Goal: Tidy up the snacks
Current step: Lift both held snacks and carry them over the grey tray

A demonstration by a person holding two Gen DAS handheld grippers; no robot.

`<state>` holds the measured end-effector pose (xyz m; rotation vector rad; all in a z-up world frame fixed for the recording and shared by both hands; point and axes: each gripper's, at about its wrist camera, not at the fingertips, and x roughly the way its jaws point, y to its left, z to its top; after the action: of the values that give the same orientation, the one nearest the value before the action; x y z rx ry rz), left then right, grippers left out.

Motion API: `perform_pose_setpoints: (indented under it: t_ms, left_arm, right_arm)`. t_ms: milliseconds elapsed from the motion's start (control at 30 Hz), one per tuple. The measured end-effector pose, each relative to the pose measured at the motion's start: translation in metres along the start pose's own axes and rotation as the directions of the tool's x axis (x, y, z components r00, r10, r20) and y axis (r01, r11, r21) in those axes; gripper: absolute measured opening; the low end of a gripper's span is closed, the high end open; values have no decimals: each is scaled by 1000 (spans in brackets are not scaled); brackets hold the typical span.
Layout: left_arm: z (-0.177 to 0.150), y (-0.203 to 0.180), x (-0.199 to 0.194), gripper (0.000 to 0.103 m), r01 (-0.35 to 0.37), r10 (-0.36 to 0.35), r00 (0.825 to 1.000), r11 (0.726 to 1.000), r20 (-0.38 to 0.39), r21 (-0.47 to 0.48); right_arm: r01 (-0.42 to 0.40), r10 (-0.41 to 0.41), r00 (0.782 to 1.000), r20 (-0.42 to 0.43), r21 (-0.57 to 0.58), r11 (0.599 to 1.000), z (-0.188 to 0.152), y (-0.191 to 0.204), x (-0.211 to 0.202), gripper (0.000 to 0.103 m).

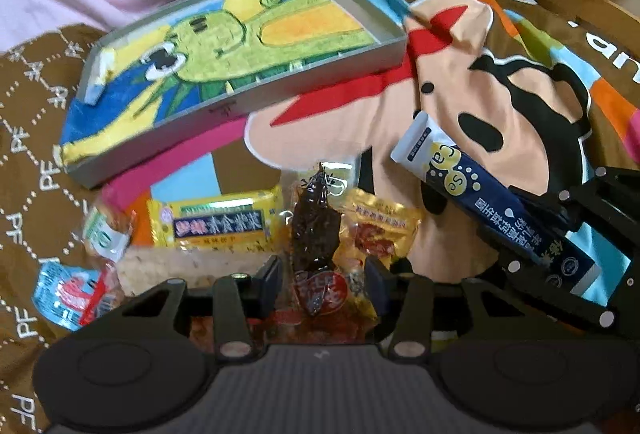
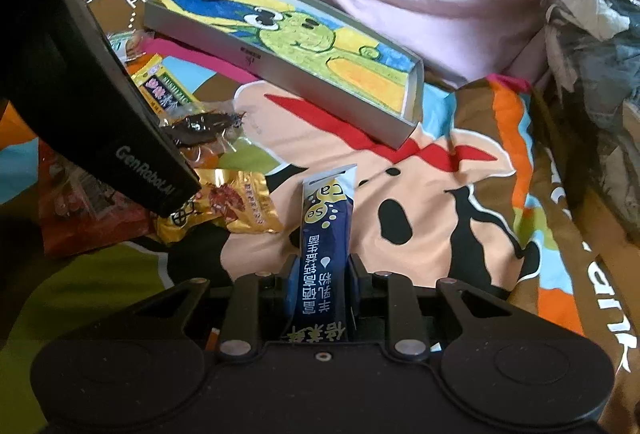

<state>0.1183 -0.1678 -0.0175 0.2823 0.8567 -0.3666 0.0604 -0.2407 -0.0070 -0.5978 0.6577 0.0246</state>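
The right gripper (image 2: pixel 322 274) is clamped on a blue sachet (image 2: pixel 326 234), lifted clear, probably bound for the empty grey tray (image 2: pixel 280 68) beyond; the left gripper (image 1: pixel 324 270), part open, straddles a dark jerky packet (image 1: pixel 314 230) in the snack pile (image 1: pixel 224 234) just before the tray

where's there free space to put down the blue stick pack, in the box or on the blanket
The grey box shows only its frog-print floor, so it is free end to end. The blanket is also bare between the box's near wall and the blue stick pack in the right gripper. It is crowded around the left gripper, where the snack packets pile up.
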Motion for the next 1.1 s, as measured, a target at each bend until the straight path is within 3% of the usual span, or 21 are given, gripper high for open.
perform_pose_setpoints:
  t_ms: [233,633,867,1100]
  left_arm:
    - [6,-2,-10,49,-50,50,997,999,66,-5]
    - [34,27,-13,49,-117,139,976,984,168,-134]
    - [68,65,1,49,-146,197,955,963,222,-225]
    - [110,111,23,49,-187,268,926,938,267,-293]
  right_arm:
    - [42,-42,998,51,-8,999,1,-1,-4,26]
    - [127,-131,974,187,37,991,20,-11,3,26]
    - [163,-182,928,325,86,983,63,-23,27,26]
    - [94,-134,911,391,120,988,127,-28,74,26]
